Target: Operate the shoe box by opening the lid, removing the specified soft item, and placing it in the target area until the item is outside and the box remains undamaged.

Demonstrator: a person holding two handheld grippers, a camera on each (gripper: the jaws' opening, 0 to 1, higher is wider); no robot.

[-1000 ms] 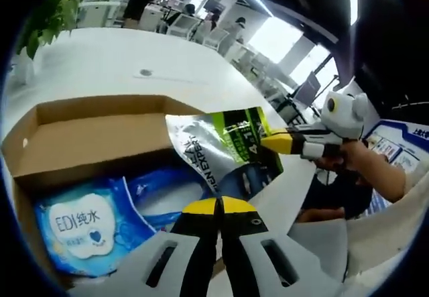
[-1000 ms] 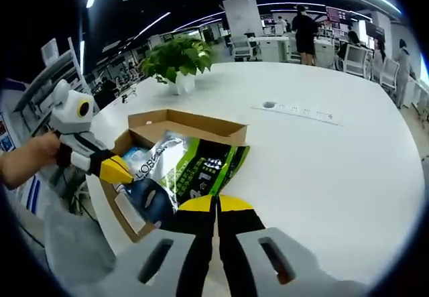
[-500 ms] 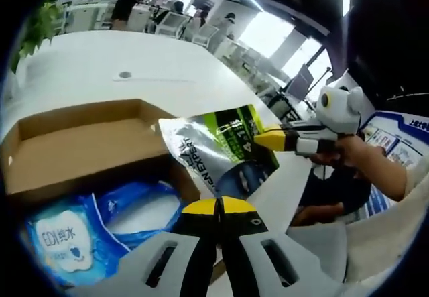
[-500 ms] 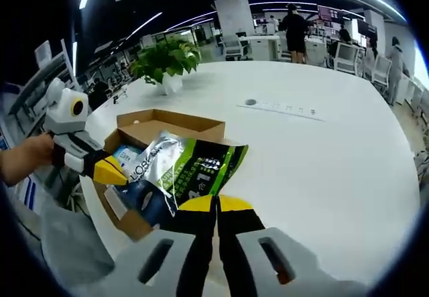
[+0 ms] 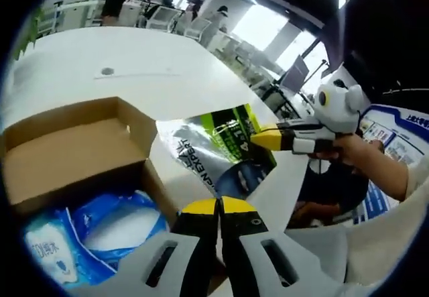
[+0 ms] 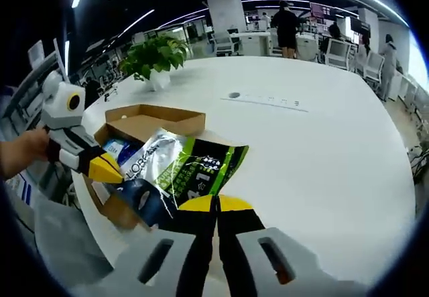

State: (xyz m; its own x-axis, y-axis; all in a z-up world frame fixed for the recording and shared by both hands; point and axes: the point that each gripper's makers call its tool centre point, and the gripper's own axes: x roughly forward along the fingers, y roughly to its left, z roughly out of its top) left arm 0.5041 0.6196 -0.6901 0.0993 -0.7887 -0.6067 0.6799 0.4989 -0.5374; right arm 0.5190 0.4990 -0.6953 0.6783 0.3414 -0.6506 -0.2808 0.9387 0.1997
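Both the left gripper (image 5: 218,206) and right gripper (image 6: 216,204) are clamped on the silver-green pouch (image 6: 191,169), held just outside the open shoe box (image 5: 74,143) near the desk (image 6: 315,149) edge. Pulling opposite ways could probably tear the pouch or drag it into the box wall.

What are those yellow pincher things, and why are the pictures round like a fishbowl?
A person holds a grabbing tool in each hand, and each tool carries a small wide-angle camera, so the pictures look round. In the left gripper view, the left gripper rises from the bottom, shut on the shiny silver, green and black pouch. The right gripper pinches the pouch's other end. The right gripper view looks back from that tool. The open brown cardboard shoe box sits on the white table, with blue wet-wipe packs inside.
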